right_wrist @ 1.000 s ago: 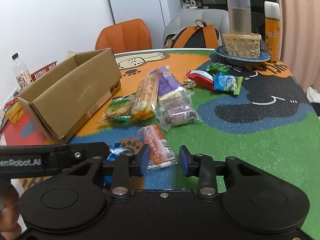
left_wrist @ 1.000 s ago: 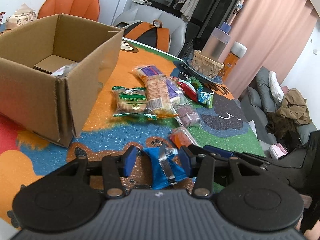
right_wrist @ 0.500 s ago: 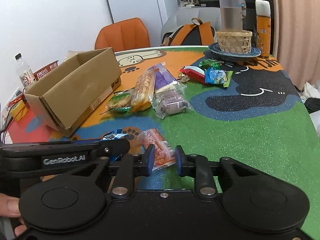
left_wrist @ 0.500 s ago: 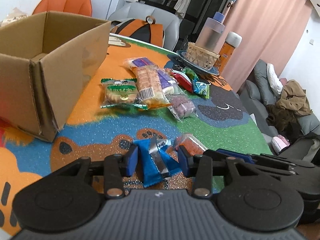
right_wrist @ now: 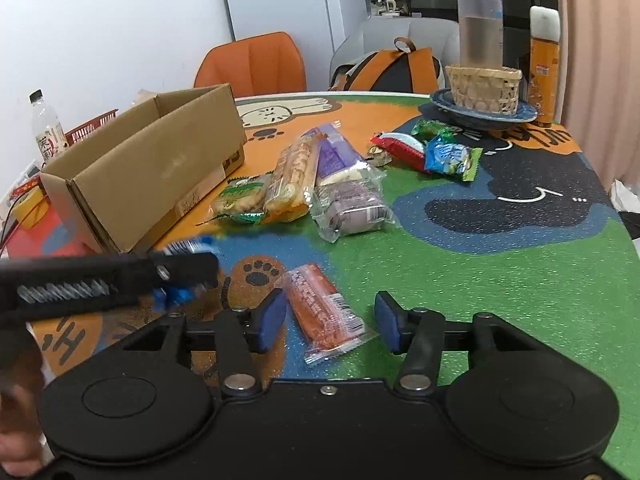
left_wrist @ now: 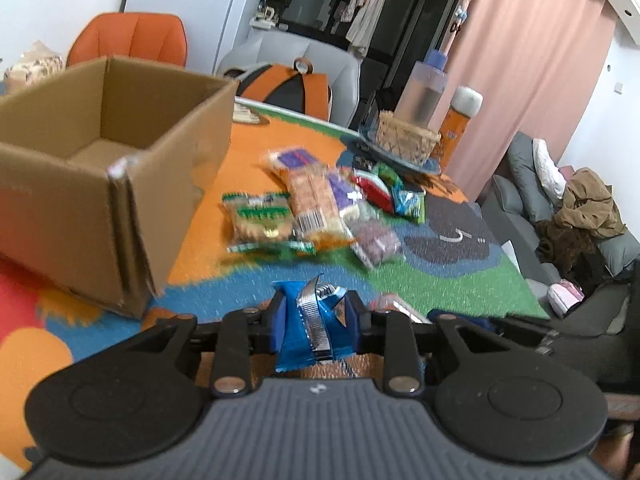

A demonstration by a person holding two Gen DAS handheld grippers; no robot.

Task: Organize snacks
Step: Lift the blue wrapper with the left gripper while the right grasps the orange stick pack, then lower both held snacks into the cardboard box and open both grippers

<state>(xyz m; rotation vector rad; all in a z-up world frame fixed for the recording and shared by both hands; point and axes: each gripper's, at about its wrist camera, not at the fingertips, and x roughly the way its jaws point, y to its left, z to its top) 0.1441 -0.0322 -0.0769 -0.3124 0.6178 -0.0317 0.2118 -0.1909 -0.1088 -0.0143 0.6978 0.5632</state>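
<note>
My left gripper (left_wrist: pixel 314 322) is shut on a blue snack packet (left_wrist: pixel 310 326) and holds it above the mat, right of the open cardboard box (left_wrist: pixel 100 184). In the right wrist view the left gripper (right_wrist: pixel 176 276) shows blurred at the left with the blue packet (right_wrist: pixel 176 294), beside the box (right_wrist: pixel 148 172). My right gripper (right_wrist: pixel 330 322) is open, its pads on either side of an orange-red snack packet (right_wrist: pixel 326 314) lying on the mat. A pile of snack packets (right_wrist: pixel 316 184) lies in the middle; it also shows in the left wrist view (left_wrist: pixel 312 204).
A woven basket on a blue plate (right_wrist: pixel 484 98) with a bottle and an orange can (right_wrist: pixel 544 52) stands at the far right. Red and green packets (right_wrist: pixel 428 148) lie in front of it. A drink bottle (right_wrist: pixel 46 132) and red basket stand behind the box. Chairs stand beyond the table.
My left gripper has closed on the blue packet and lifted it off the mat. My right gripper has opened wider around the orange-red packet.
</note>
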